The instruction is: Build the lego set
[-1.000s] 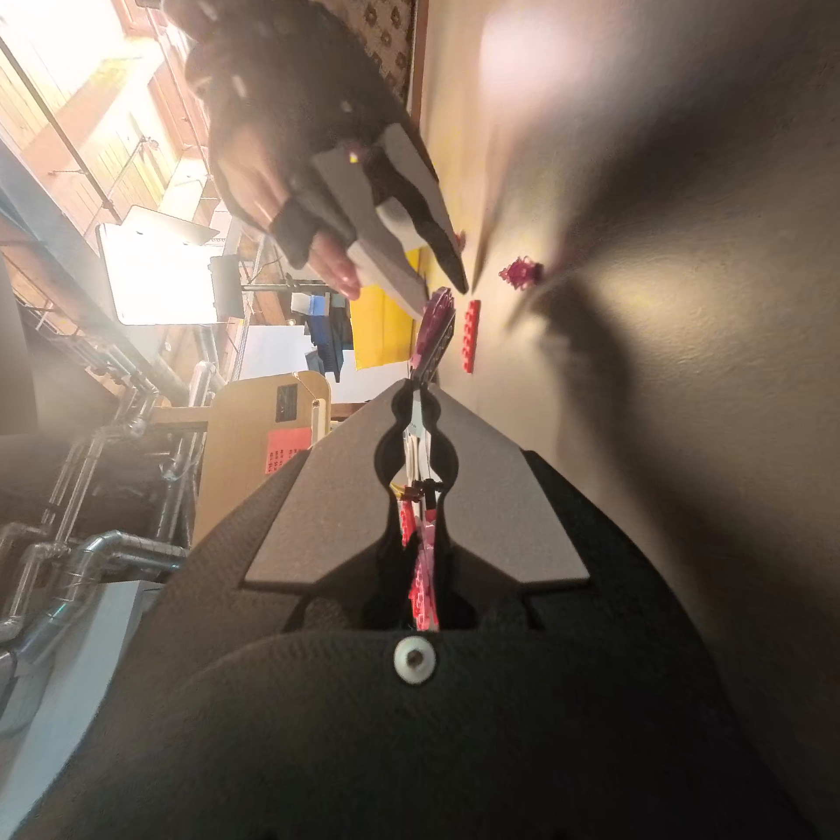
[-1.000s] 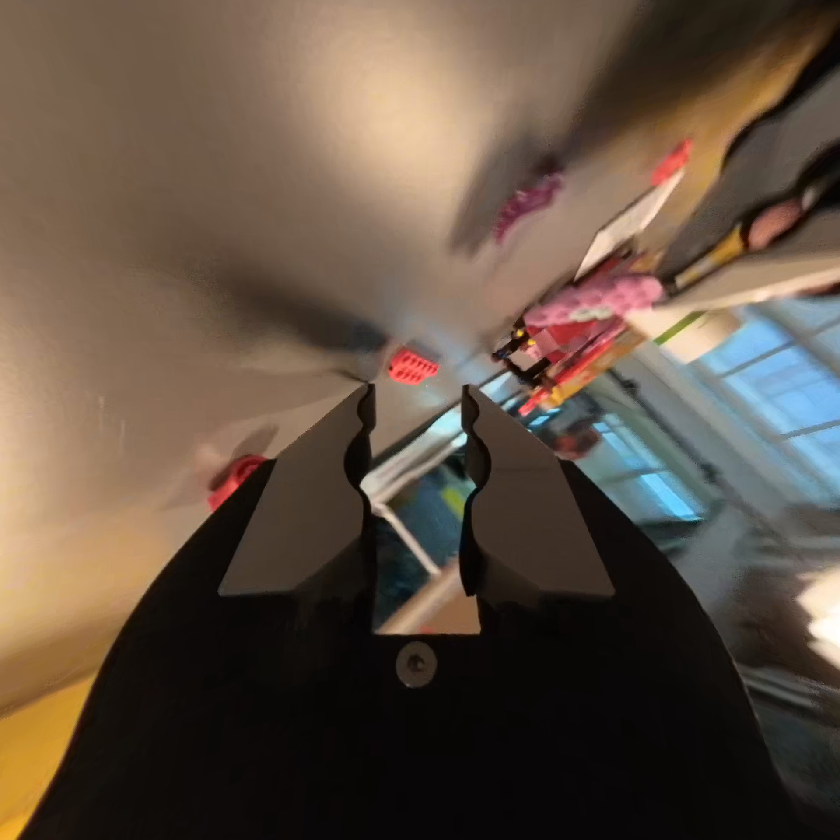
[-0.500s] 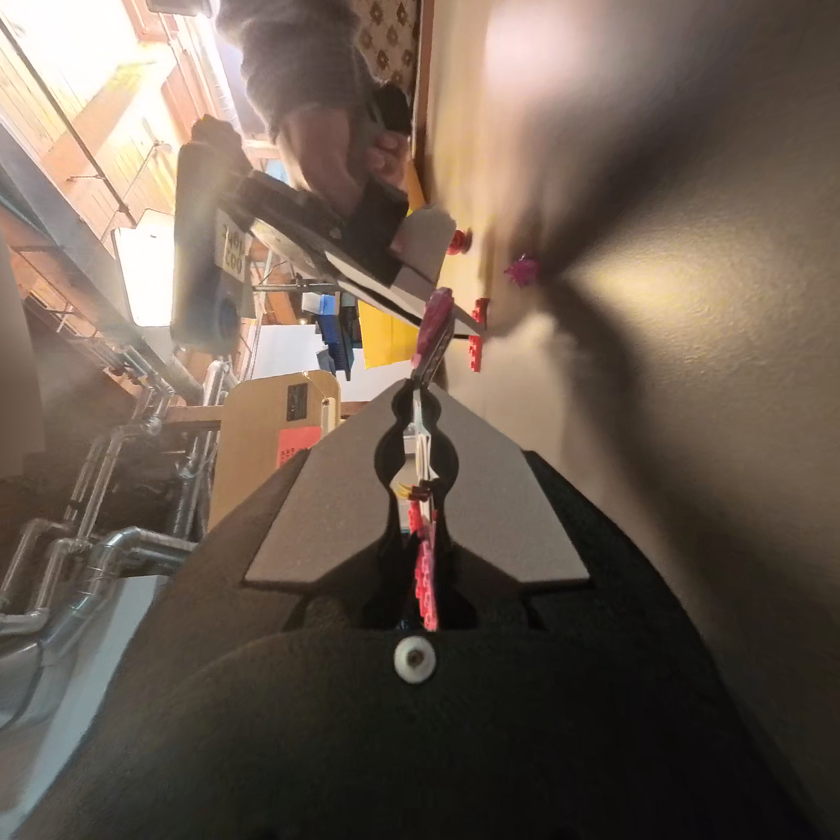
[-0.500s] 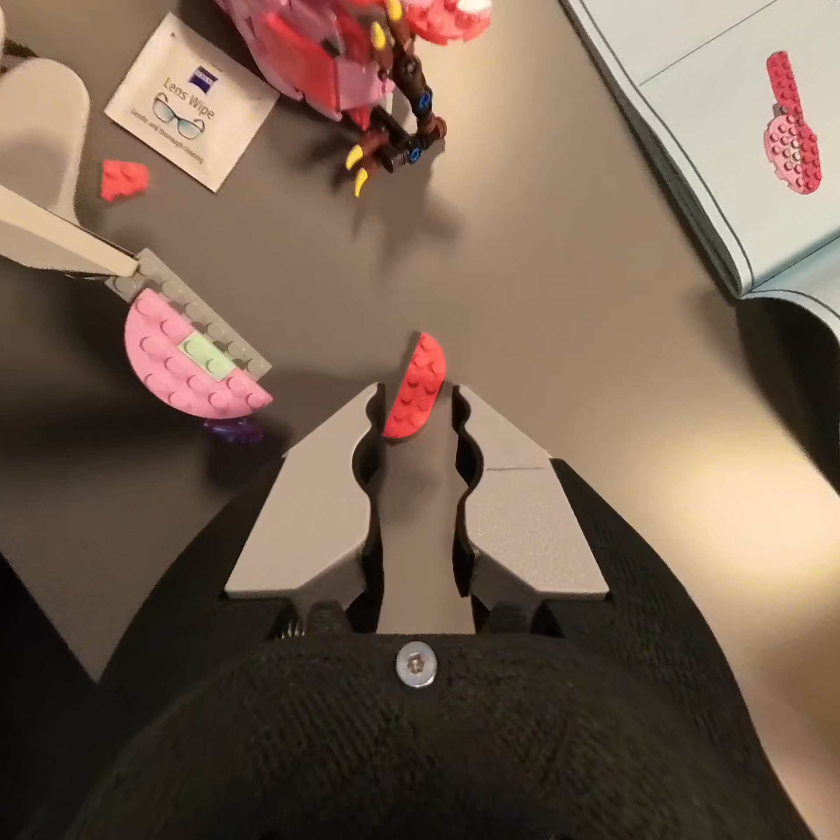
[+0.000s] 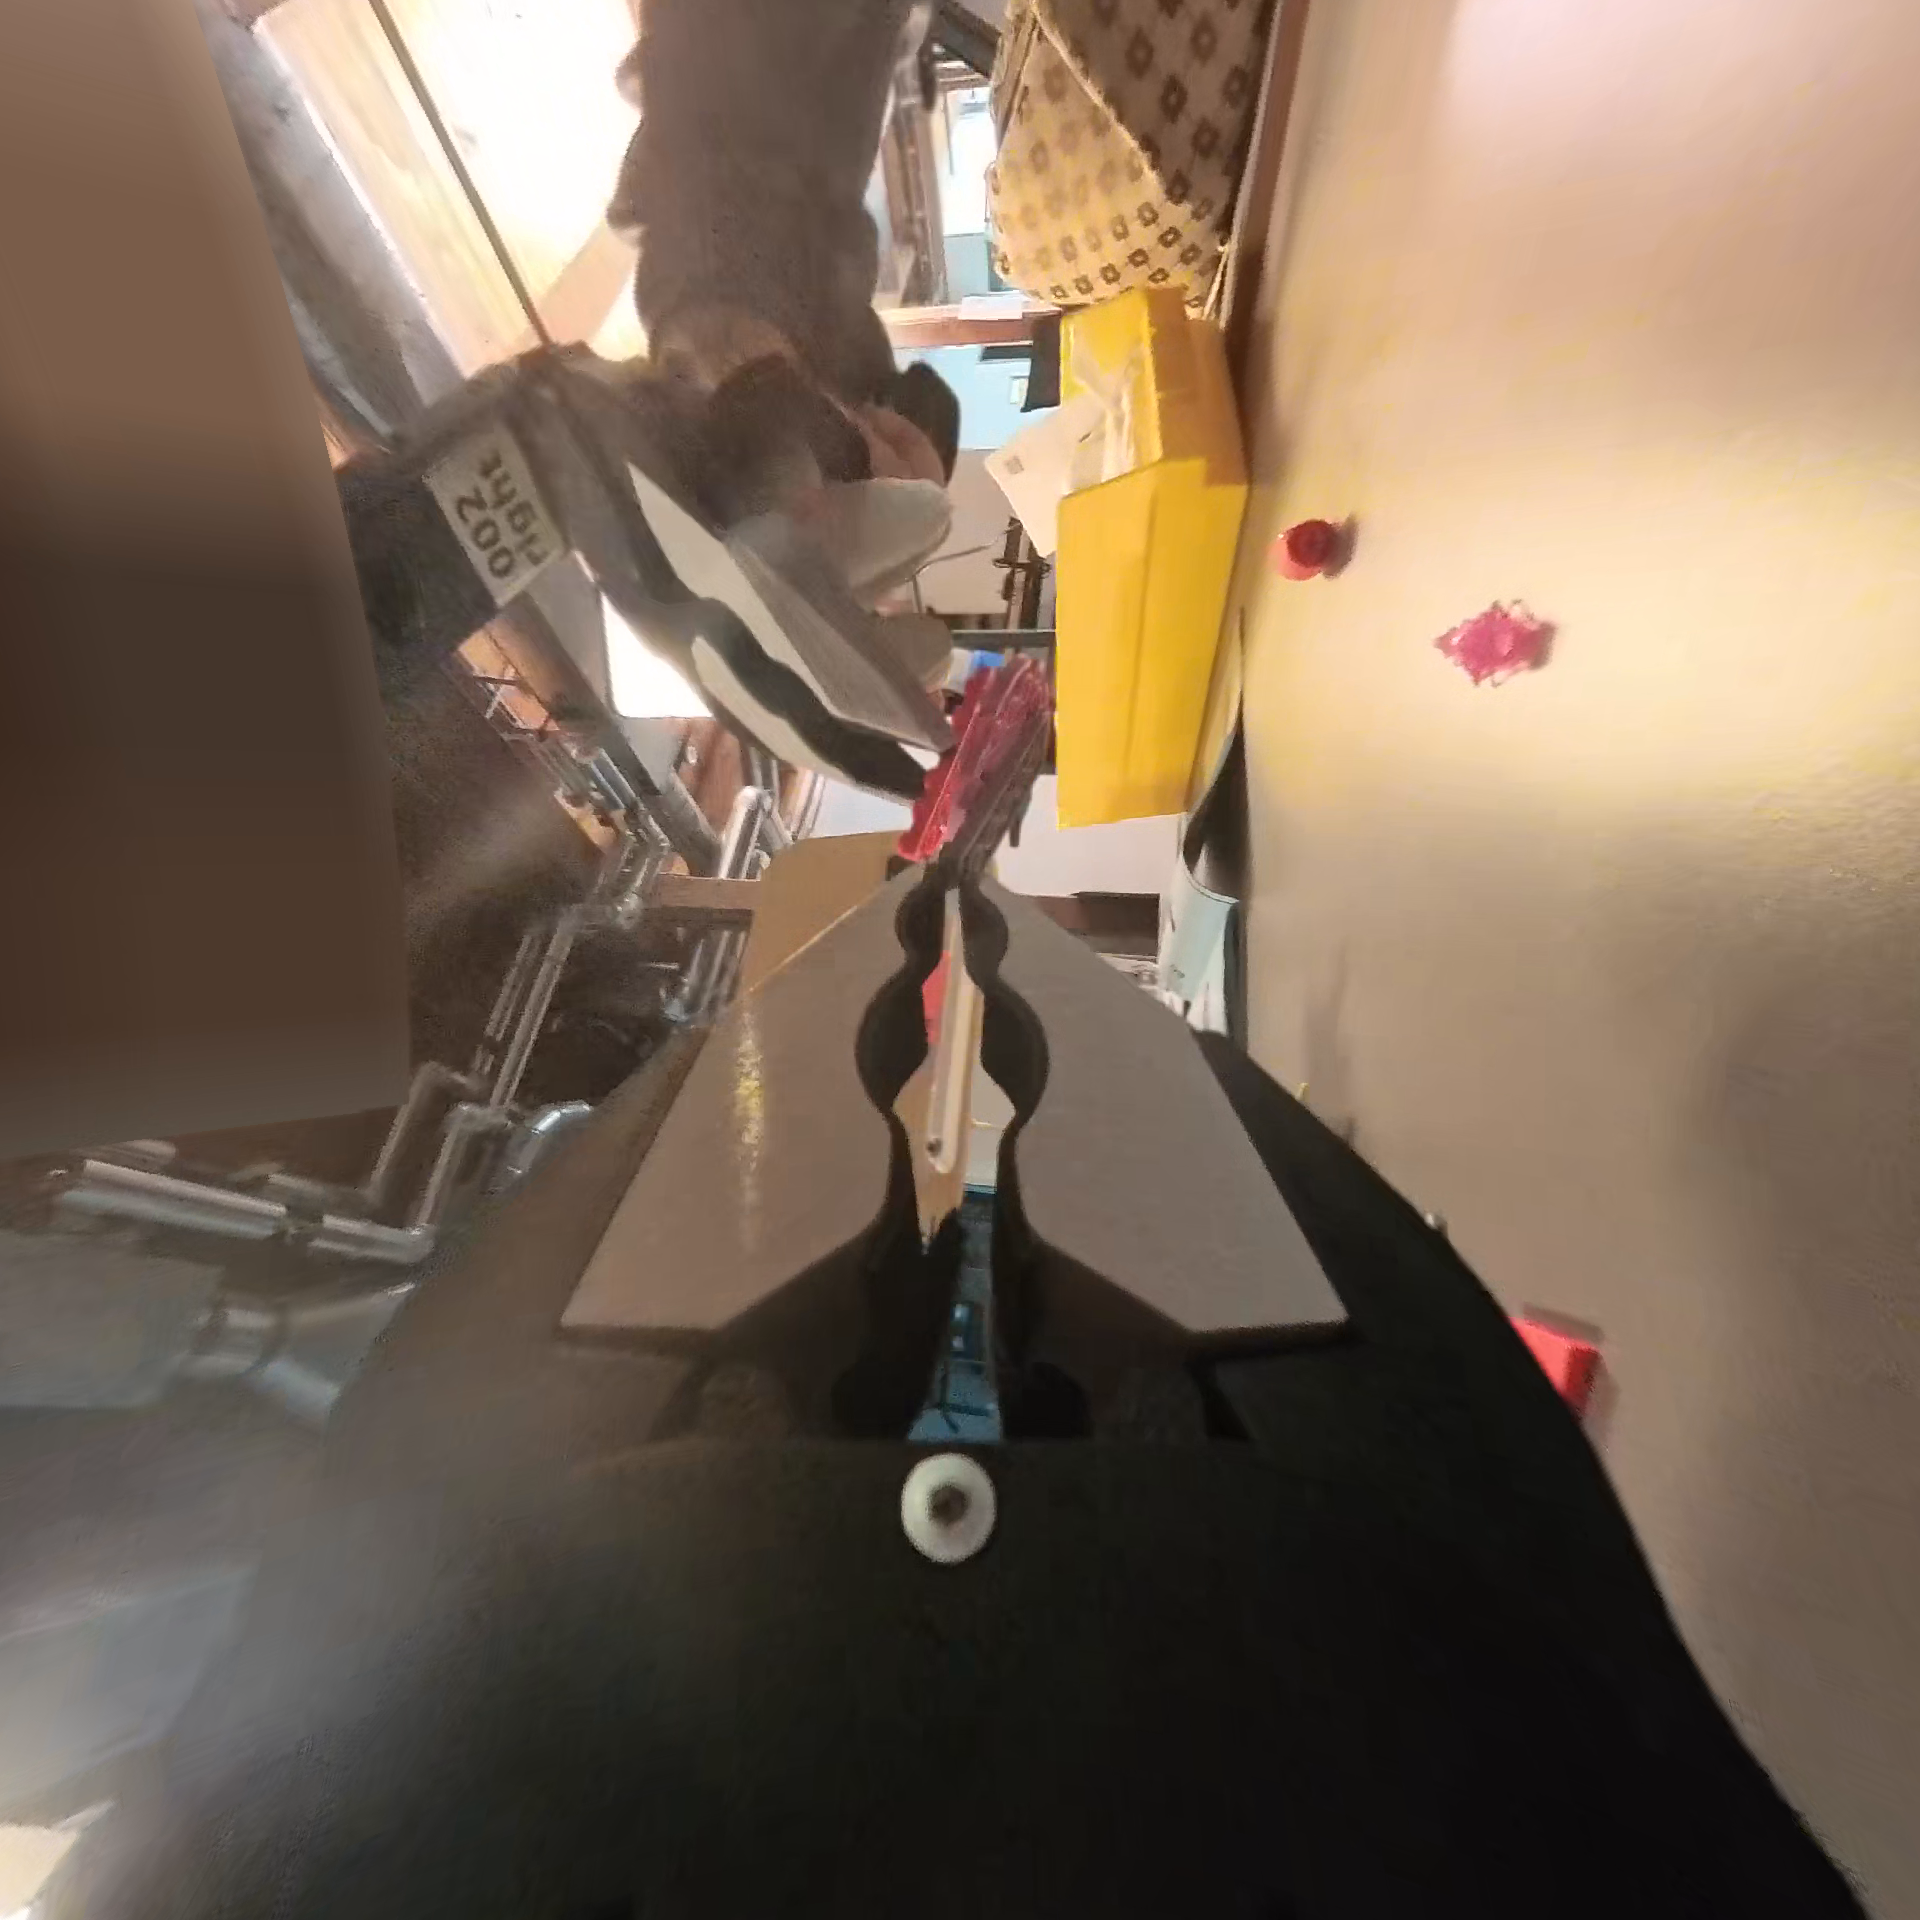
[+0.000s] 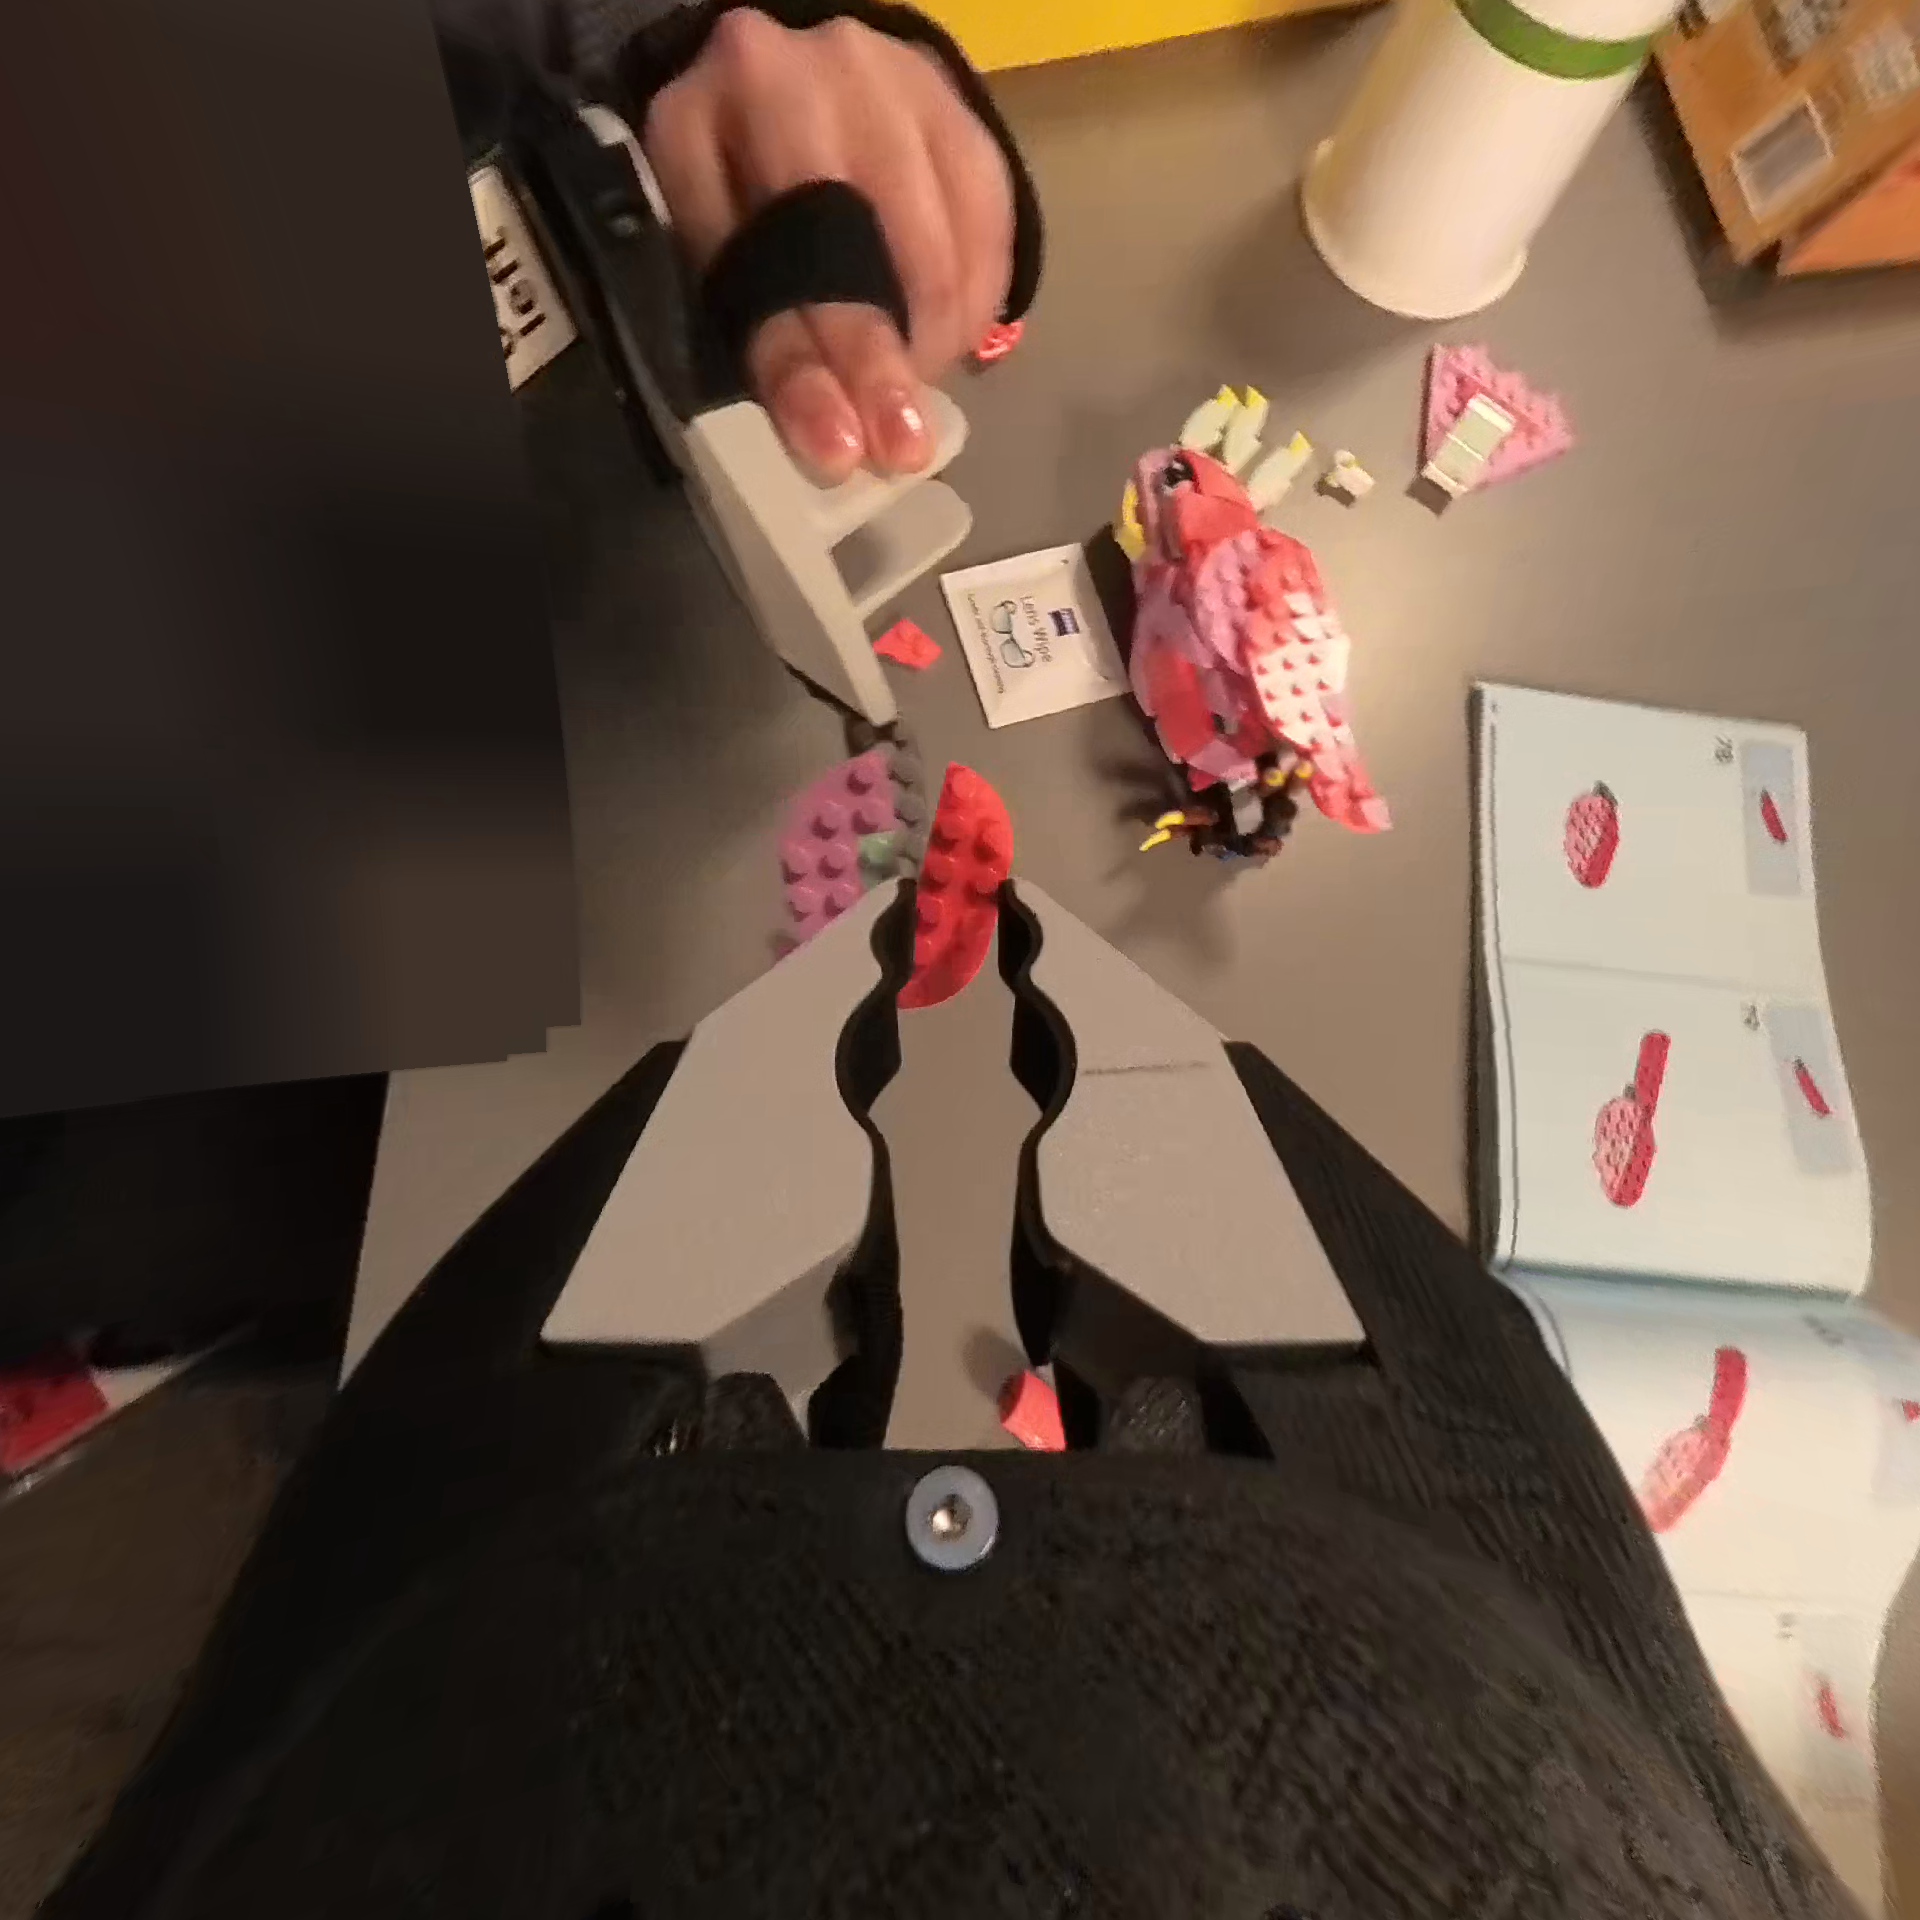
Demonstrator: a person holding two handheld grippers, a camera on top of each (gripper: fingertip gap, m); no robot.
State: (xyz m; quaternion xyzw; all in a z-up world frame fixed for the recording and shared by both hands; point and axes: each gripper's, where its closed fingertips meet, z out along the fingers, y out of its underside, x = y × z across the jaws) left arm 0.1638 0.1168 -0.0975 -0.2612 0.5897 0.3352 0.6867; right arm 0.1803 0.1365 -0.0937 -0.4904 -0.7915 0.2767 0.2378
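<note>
My left gripper (image 5: 961, 881) is shut on the end of a thin grey plate that carries a pink half-round plate (image 5: 1003, 727). The right wrist view shows that gripper (image 6: 873, 717) coming in from the upper left, holding this assembly (image 6: 831, 847) above the grey table (image 6: 1299, 935). My right gripper (image 6: 951, 896) is shut on a red half-round plate (image 6: 961, 862), with both pads against its edges. The red plate's straight edge lies right beside the grey strip. In the left wrist view the right gripper (image 5: 914, 764) holds the red plate (image 5: 930, 805) against the assembly.
On the table are a pink and red brick-built bird (image 6: 1236, 665), a white sachet (image 6: 1034, 634), an open instruction booklet (image 6: 1662, 987), a white cup (image 6: 1455, 166), a pink triangular piece (image 6: 1496, 426) and small red pieces (image 6: 906, 644). A yellow box (image 5: 1143, 582) stands at the table's edge. Only a small space, under 4 cm, lies between the two pairs of fingers.
My right gripper closed on the red half-round plate, lifted it off the table and brought it beside the pink assembly. My left gripper stayed shut on that assembly.
</note>
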